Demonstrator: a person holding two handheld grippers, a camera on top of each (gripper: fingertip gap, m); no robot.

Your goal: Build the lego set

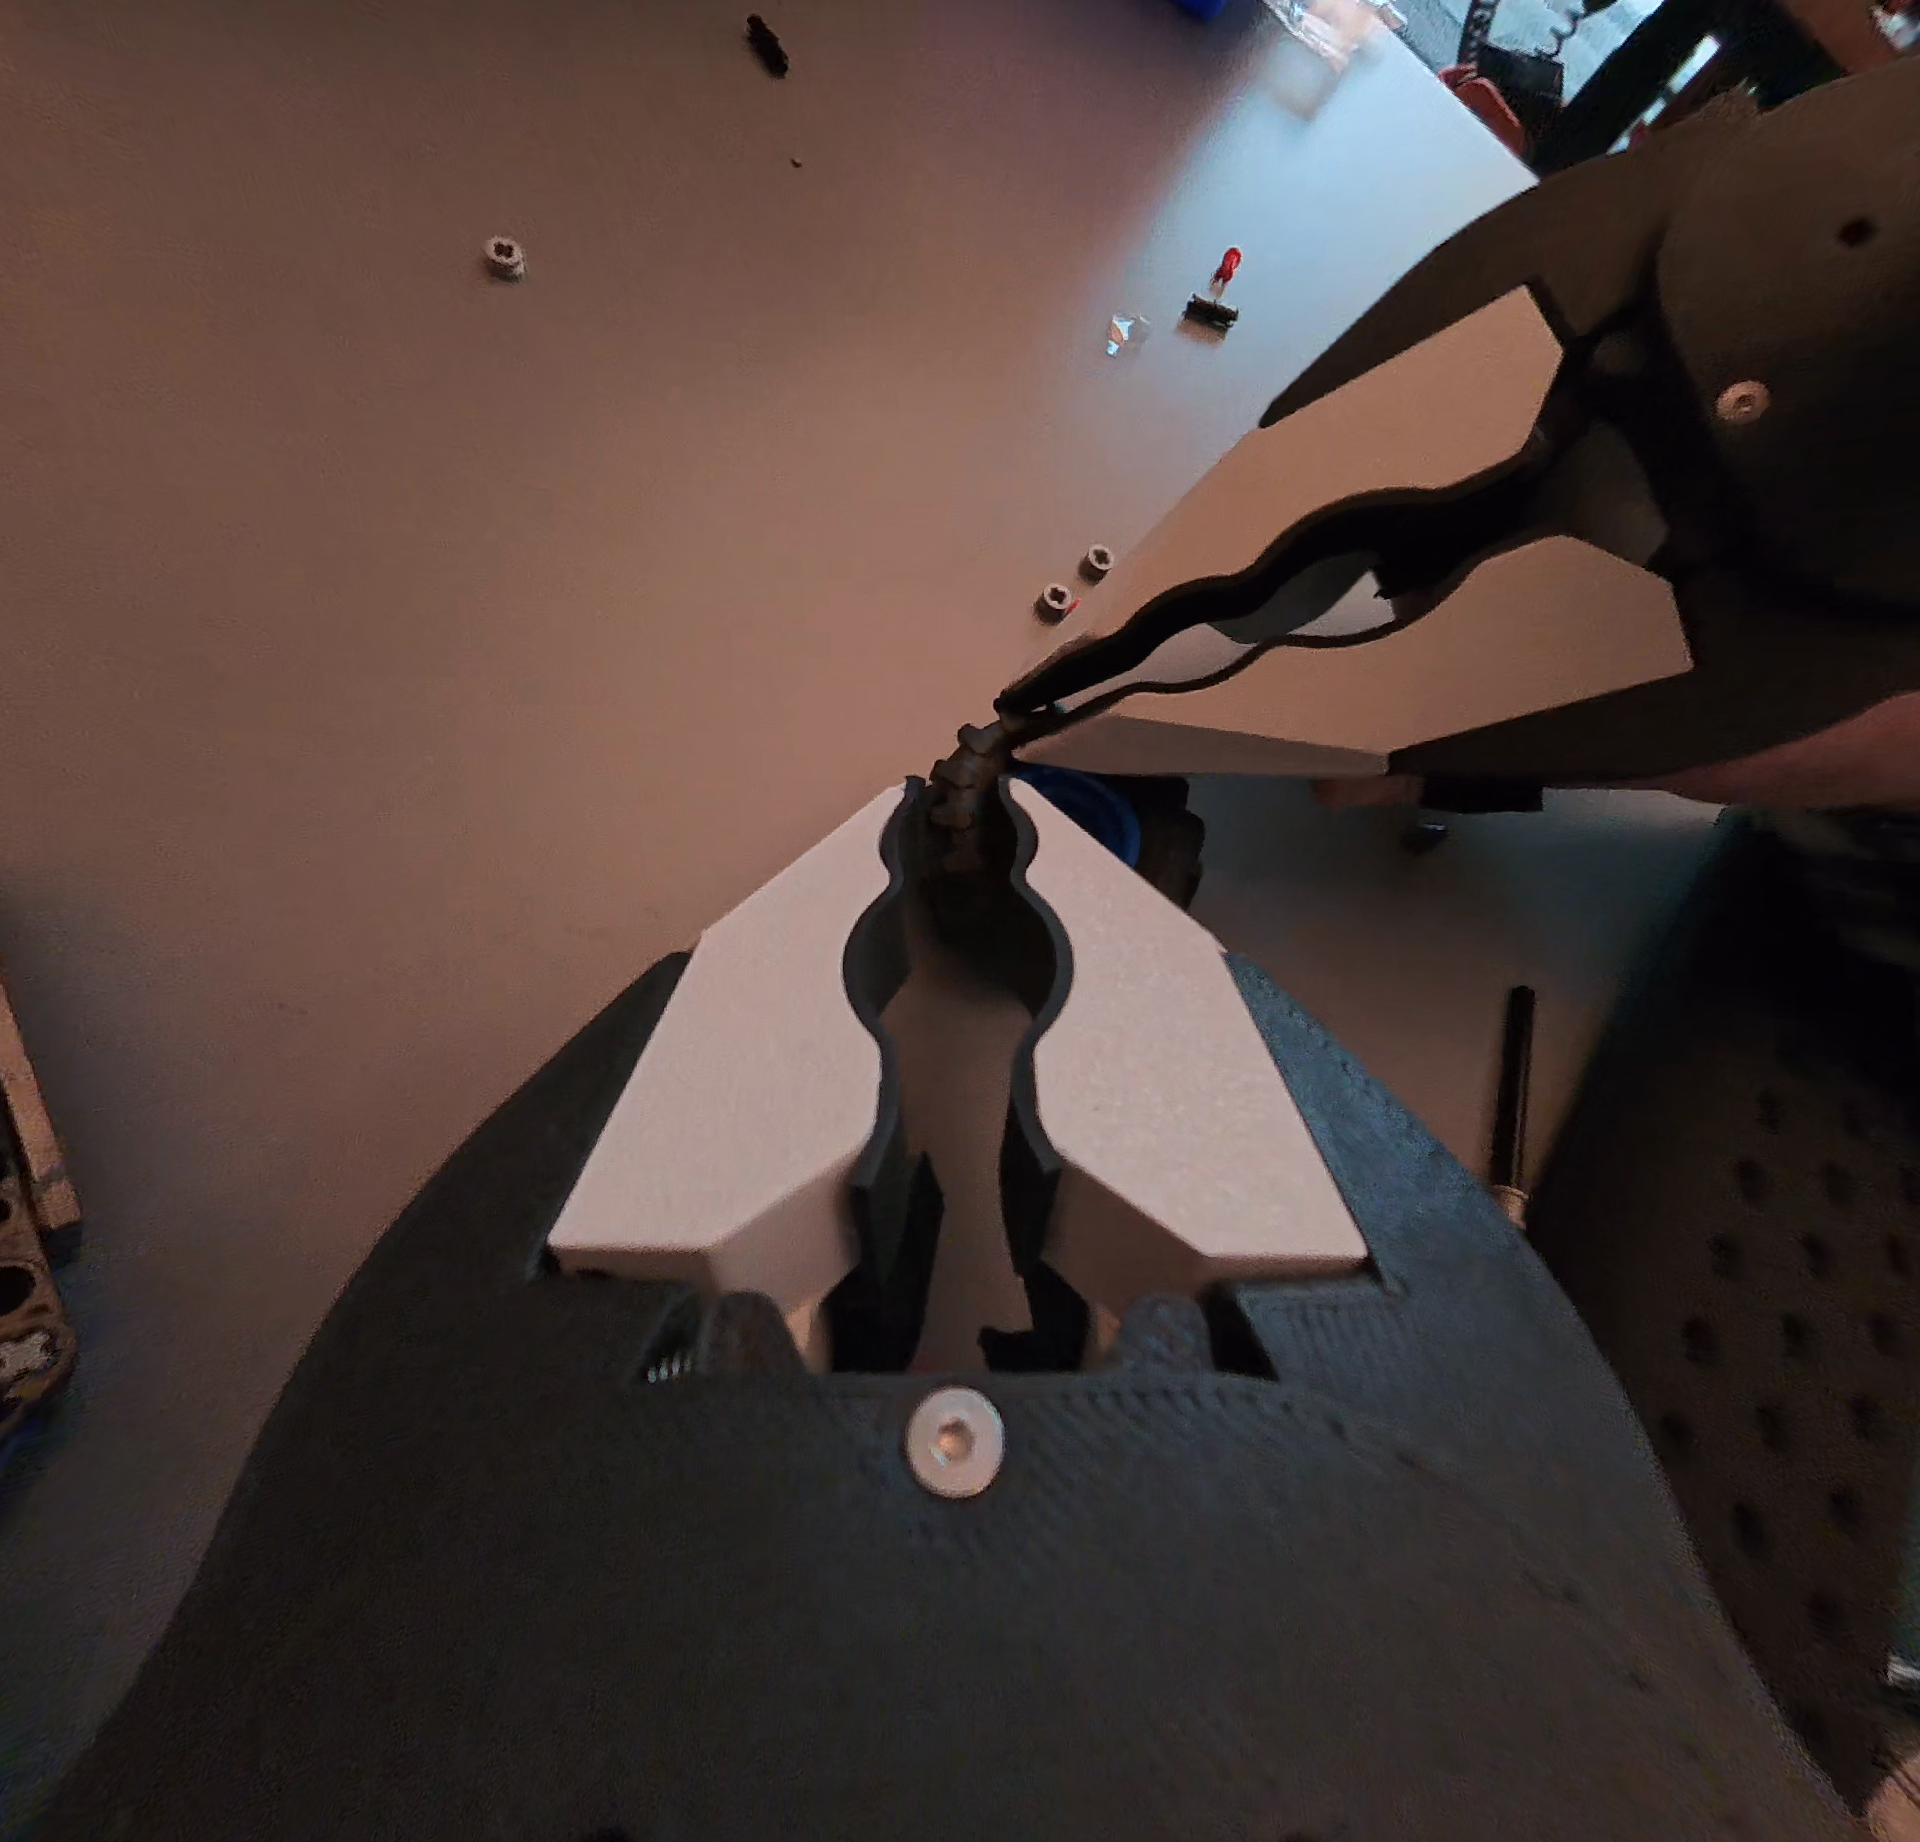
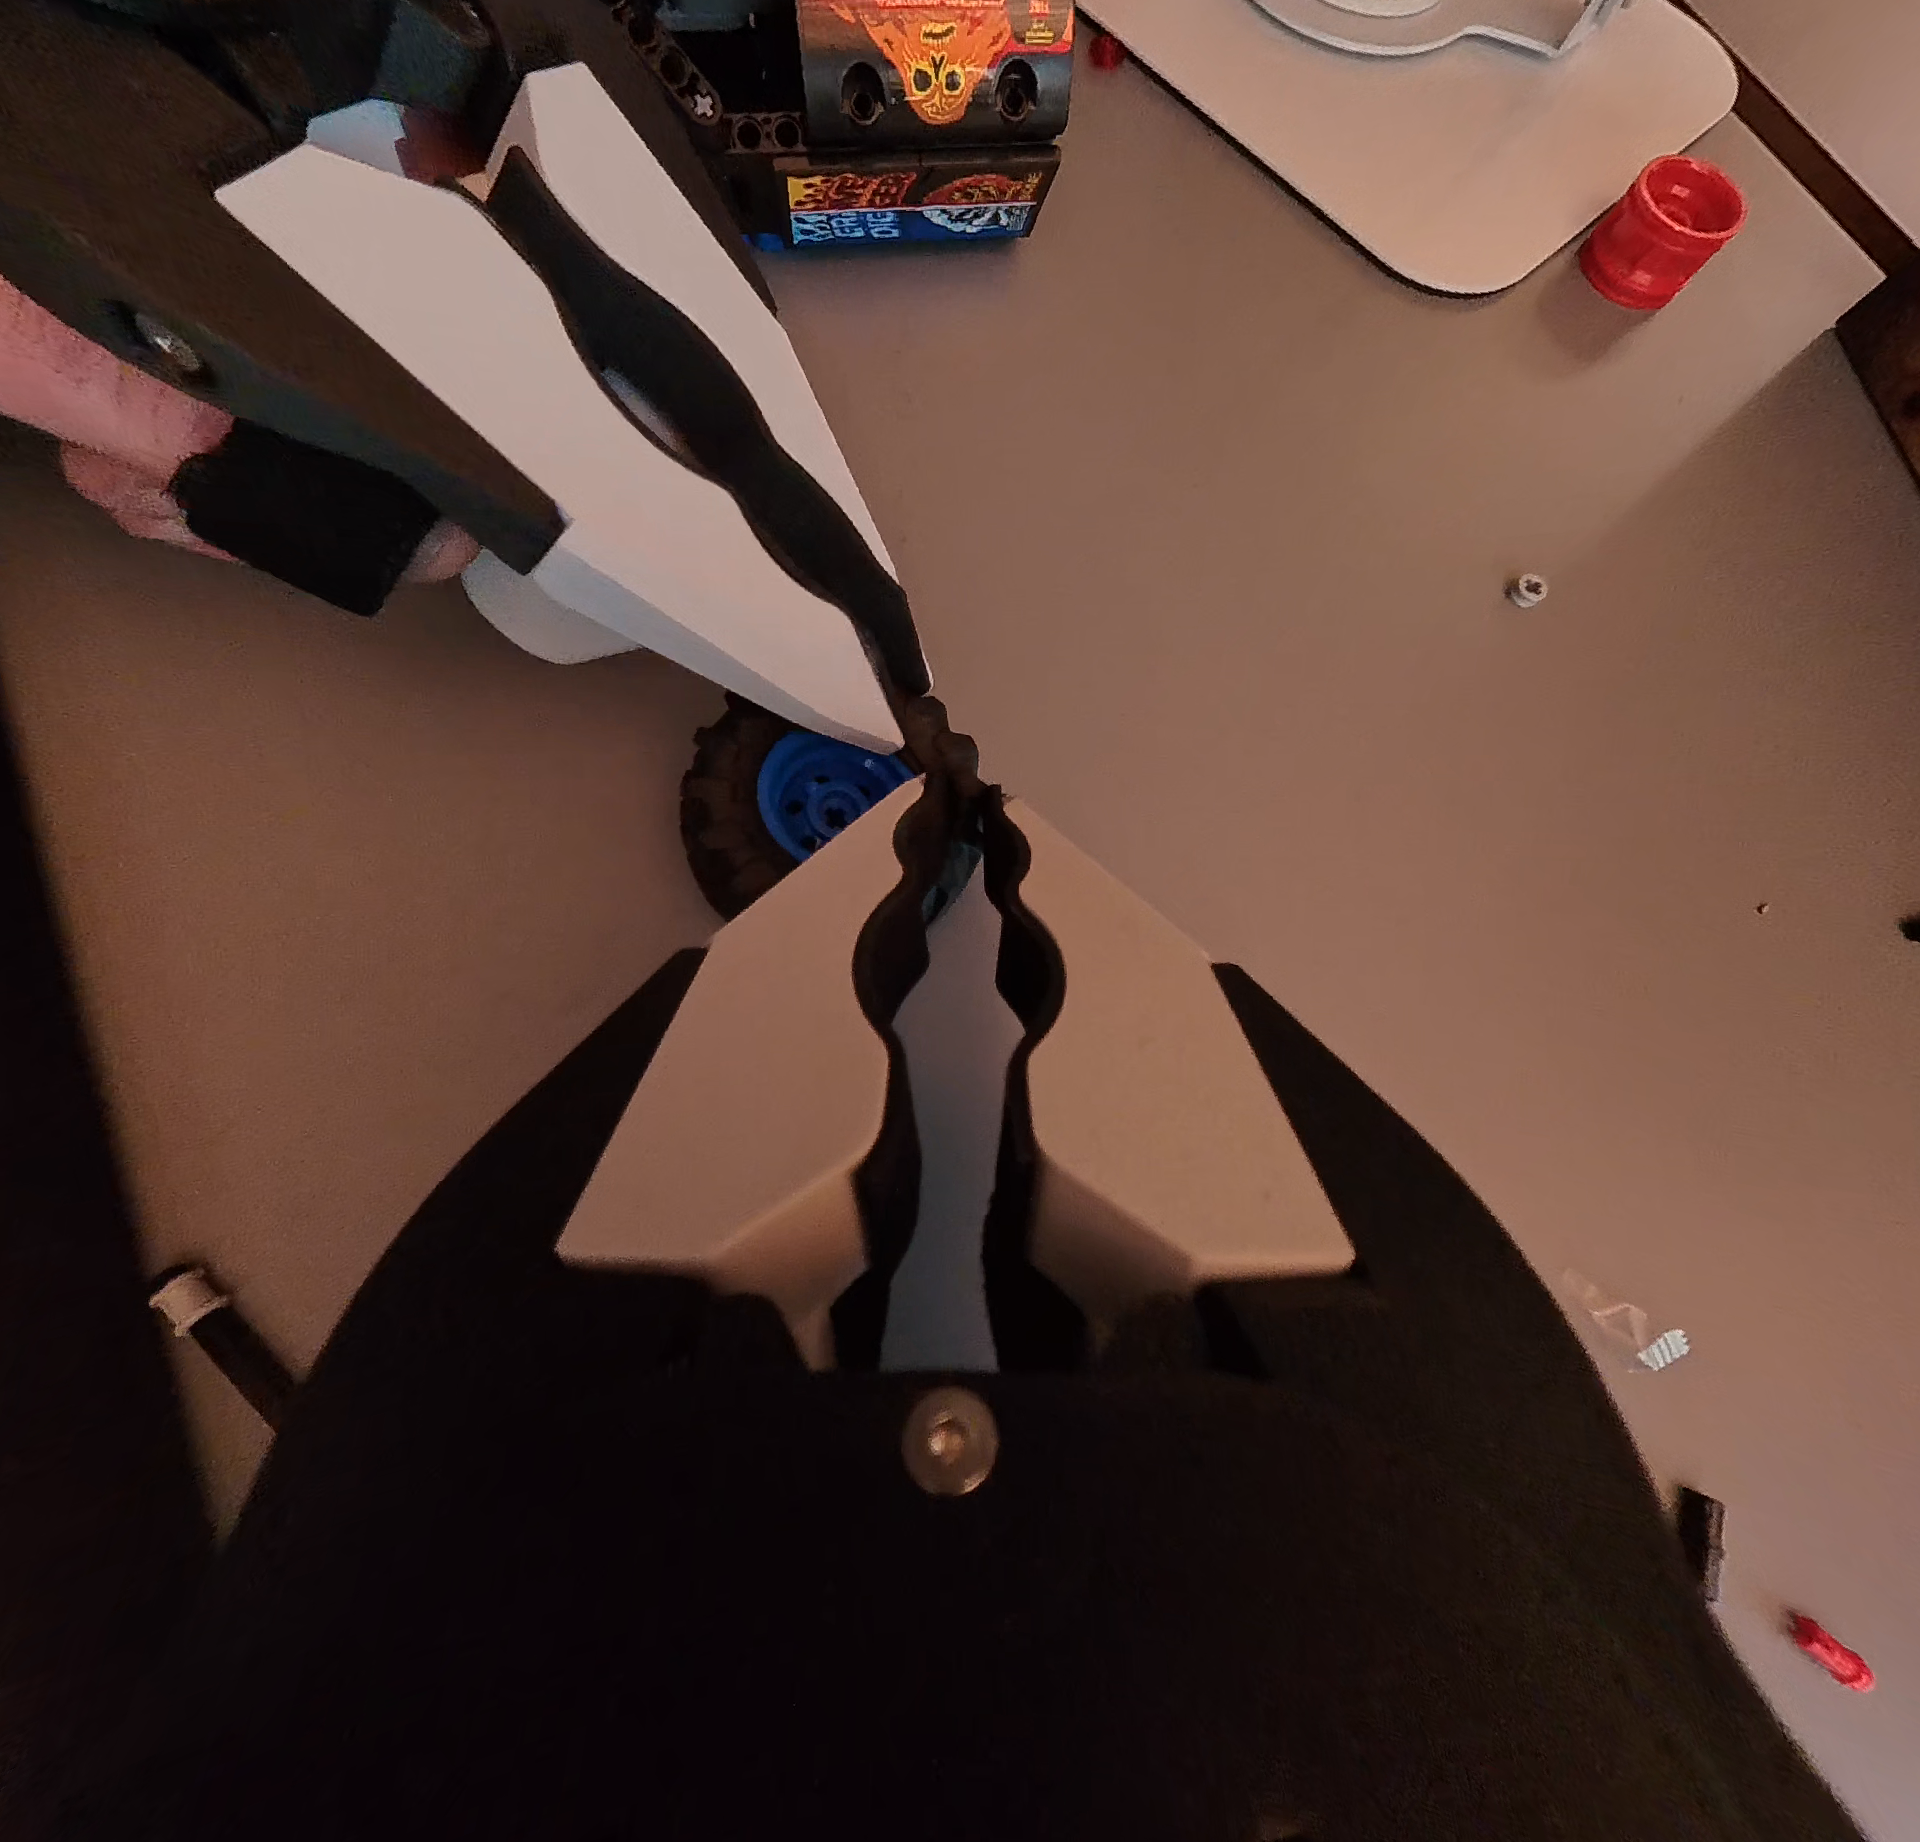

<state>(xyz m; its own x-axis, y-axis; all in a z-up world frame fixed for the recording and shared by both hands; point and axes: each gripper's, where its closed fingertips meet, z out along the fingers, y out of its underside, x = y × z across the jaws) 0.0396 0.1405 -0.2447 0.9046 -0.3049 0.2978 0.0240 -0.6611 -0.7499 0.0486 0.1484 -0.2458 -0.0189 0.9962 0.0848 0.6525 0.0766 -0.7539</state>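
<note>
the left gripper (image 1: 961,805) and right gripper (image 2: 951,805) meet tip to tip above the blue-hubbed wheel (image 2: 805,805), each closed down to a narrow slit on opposite ends of one small dark lego piece (image 2: 940,743); the right gripper's tips (image 1: 1023,717) pinch its upper end. the wheel lies on the table (image 1: 520,545) directly under the piece, half hidden by the fingers. beyond the wheel stands the flame-printed lego model (image 2: 914,99); three grey bushes (image 1: 504,257) lie scattered farther out, plus one red cylinder (image 2: 1660,232).
</note>
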